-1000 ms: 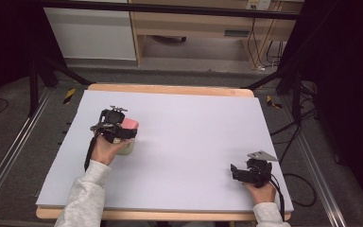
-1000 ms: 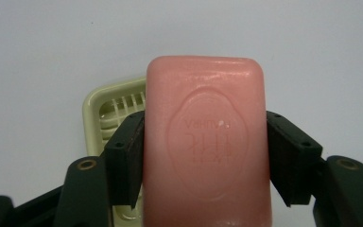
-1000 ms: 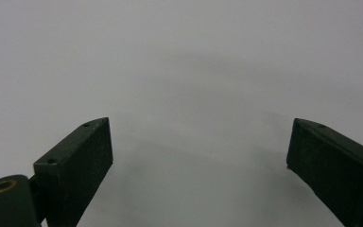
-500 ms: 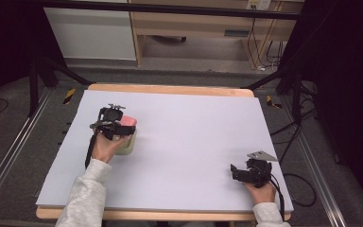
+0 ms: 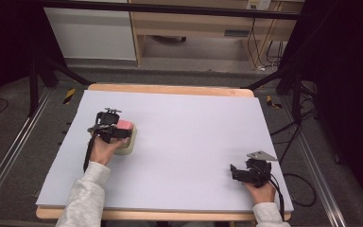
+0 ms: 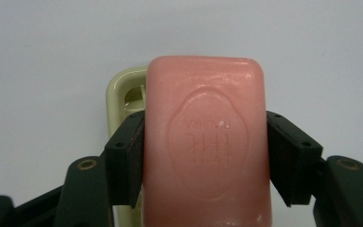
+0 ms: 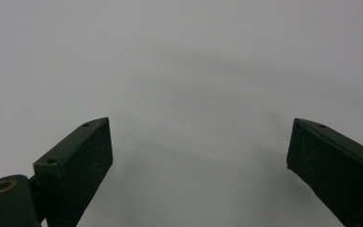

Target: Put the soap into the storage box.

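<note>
Surface (image 5: 194,142) is sitting bare on the right. Soap dish (image 6: 123,90) is lying under the left tool (image 6: 203,156), which is clamping the pink soap bar (image 6: 208,142) by its sides. Right tool (image 7: 198,161) is idling spread apart, holding nothing. Risk: the slick bar squirting out, missing the dish.

Waxy pink soap (image 6: 205,142), glossy dish (image 6: 123,94)

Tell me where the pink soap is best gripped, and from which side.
Across its two long flat sides, coming from a short end, as the left tool does. The soap is a rounded rectangle, and those parallel sides give the pads flat contact. The dish lies beneath.
</note>
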Demonstrator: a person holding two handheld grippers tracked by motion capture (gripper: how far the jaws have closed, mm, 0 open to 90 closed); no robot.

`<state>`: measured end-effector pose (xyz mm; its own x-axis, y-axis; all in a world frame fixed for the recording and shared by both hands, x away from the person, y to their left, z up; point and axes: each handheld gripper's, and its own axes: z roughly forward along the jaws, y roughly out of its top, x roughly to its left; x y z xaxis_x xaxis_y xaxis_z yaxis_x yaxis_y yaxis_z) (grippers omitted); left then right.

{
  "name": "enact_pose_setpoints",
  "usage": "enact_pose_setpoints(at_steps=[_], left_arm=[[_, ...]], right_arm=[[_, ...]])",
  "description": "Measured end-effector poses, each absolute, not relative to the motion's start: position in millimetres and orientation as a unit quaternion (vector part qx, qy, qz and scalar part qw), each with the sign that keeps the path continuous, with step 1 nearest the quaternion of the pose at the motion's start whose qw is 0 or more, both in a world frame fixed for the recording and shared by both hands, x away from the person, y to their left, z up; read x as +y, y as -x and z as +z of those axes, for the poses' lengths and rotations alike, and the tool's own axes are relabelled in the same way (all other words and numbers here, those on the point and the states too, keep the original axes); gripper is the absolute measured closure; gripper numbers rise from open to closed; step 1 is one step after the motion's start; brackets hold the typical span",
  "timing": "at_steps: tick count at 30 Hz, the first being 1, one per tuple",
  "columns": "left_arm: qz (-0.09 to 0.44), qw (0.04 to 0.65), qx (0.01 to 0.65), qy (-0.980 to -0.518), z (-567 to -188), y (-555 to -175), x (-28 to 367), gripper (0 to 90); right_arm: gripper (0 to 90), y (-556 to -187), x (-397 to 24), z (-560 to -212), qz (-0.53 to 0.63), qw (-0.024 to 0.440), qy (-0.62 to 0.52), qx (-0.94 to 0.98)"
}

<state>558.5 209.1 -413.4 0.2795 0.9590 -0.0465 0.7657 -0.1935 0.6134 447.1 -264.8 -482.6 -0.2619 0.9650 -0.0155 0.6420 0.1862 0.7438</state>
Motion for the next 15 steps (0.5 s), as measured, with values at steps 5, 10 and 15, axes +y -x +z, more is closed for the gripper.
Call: enact_pose_setpoints(at_steps=[5, 10, 15], left_arm=[[0.177, 0.270, 0.576, -0.751, -417.2, -559.3, 209.7, 37.1], [0.178, 0.265, 0.579, -0.750, -419.2, -560.3, 210.7, 37.1], [0.178, 0.266, 0.581, -0.748, -421.2, -560.7, 210.5, 37.1]], right_arm=[[8.1, -447.2, -265.1, -482.5, 0.319, 0.253, -0.551, 0.729], [8.1, -446.9, -264.4, -482.5, 0.318, 0.253, -0.553, 0.727], [8.1, -447.4, -264.5, -482.9, 0.318, 0.252, -0.553, 0.727]])
